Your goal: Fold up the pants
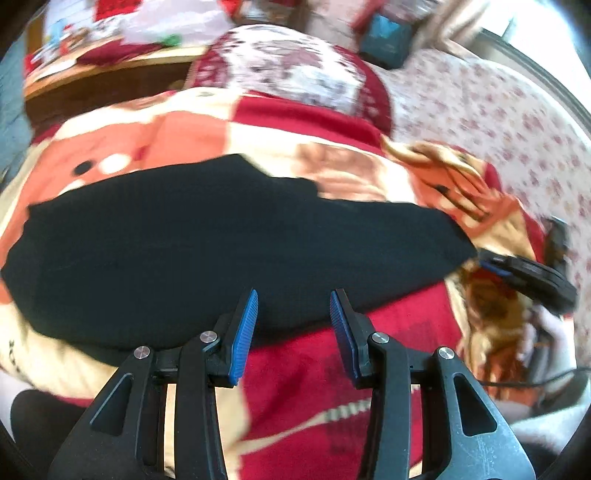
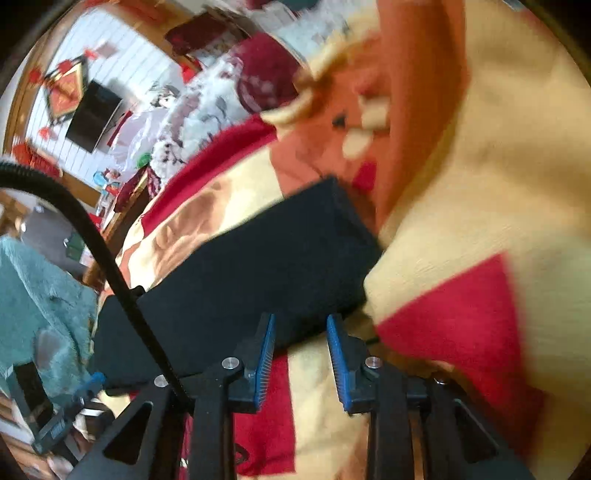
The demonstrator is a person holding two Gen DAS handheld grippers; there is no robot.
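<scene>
Both grippers, left gripper (image 1: 293, 301) and right gripper (image 2: 300, 325), are hovering with jaws open and empty over the black pants (image 1: 207, 243), risking grabbing the blanket (image 1: 314, 369) beneath the pants too.

Bright daylight fills both fisheye views, blowing out the window (image 1: 546, 22) at the upper right of the left view, while motion blur smears the patterned blanket (image 2: 480, 184), edges bend into dark corners, and the black pants (image 1: 184, 240) lose all detail.
</scene>
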